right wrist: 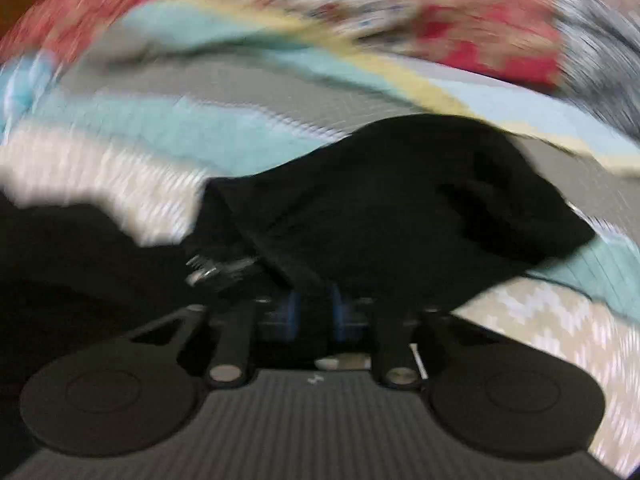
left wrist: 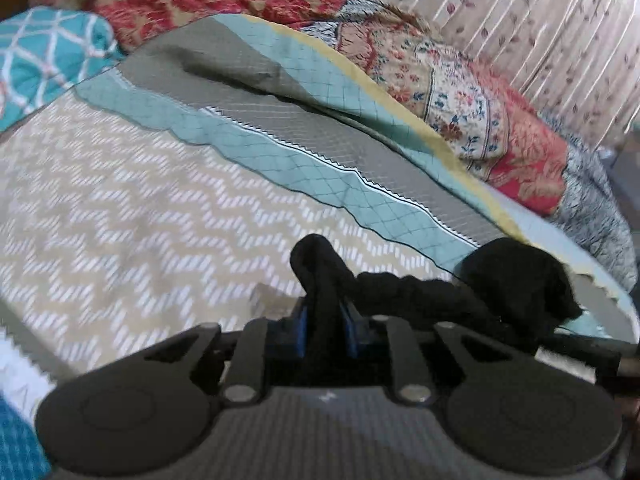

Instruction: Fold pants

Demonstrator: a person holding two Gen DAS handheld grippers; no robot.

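Behind the work surface hung a pale curtain (left wrist: 540,20) with small leaf prints; in front of it lay a heap of red and floral quilts (left wrist: 460,120); the surface itself was a bed covered by a beige bedspread (left wrist: 120,200) with a white zigzag pattern and teal and grey bands.

The black fabric pants (right wrist: 400,200) were lying bunched on this bedspread, close in front of both grippers; they were not spread flat. The left gripper (left wrist: 325,320) had its jaws closed on a rolled strip of the black cloth, which ran from the blue pads to the right toward a dark lump. The right gripper (right wrist: 312,312) had its jaws also clamped on the cloth, a fold of it rising just between the blue pads; something small and shiny, perhaps a zipper or clasp, showed beside it, but I could not tell for sure.

The right wrist view was strongly blurred, so I judge the risk was mostly there; each gripper held only a thin twisted fold, and a quick pull could draw it out of the pads. Because the cloth was rolled like a rope, the fold could come out crooked or trap wrinkles inside. The loose bedspread could also be dragged along.
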